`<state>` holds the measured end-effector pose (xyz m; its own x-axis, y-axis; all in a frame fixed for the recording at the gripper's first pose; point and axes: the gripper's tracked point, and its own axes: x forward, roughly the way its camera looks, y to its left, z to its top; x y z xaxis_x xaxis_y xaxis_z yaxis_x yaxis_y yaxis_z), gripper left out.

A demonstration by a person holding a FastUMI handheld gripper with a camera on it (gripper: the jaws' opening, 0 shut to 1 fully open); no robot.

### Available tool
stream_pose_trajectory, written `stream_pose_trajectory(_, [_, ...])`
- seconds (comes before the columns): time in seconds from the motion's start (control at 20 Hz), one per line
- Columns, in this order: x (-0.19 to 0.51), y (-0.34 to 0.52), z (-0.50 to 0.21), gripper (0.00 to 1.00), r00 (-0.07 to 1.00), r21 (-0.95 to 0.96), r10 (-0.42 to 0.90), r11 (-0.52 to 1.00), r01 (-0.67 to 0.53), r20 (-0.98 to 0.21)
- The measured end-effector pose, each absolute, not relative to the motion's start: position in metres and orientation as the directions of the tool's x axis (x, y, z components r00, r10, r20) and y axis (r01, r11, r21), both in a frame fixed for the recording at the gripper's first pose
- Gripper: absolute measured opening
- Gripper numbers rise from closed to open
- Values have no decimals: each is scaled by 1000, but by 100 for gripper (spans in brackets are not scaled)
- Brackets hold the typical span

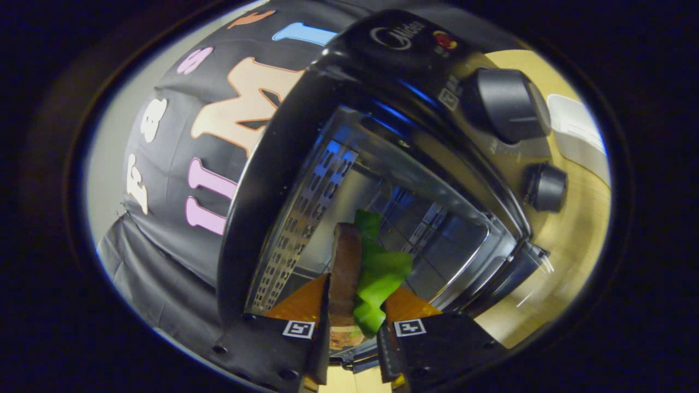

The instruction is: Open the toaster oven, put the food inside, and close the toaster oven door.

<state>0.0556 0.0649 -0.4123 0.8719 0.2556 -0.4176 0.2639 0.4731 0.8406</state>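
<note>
The gripper [354, 327] is clamped on a sandwich [349, 273], brown bread with green lettuce poking out, held at the open toaster oven [382, 180] mouth. It looks light, soft and loosely layered; squeezing across the bread faces keeps the layers together.

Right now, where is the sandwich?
The sandwich is clamped between the gripper fingers, just at the open mouth of the toaster oven, left of its two knobs.
</note>
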Motion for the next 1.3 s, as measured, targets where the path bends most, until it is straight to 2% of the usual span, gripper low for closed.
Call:
stream_pose_trajectory(0.15, [54,56,-410,45,883,804,204,533,263,-423])
stream_pose_trajectory(0.3, [51,38,-409,61,888,721,110,632,284,-447])
stream_pose_trajectory(0.65, [35,16,-404,98,894,580,3,762,288,-448])
stream_pose_trajectory(0.95, [18,-3,-397,98,893,316,-107,911,265,-438])
stream_pose_trajectory(1.3, [7,-10,-378,98,906,270,-131,929,254,-403])
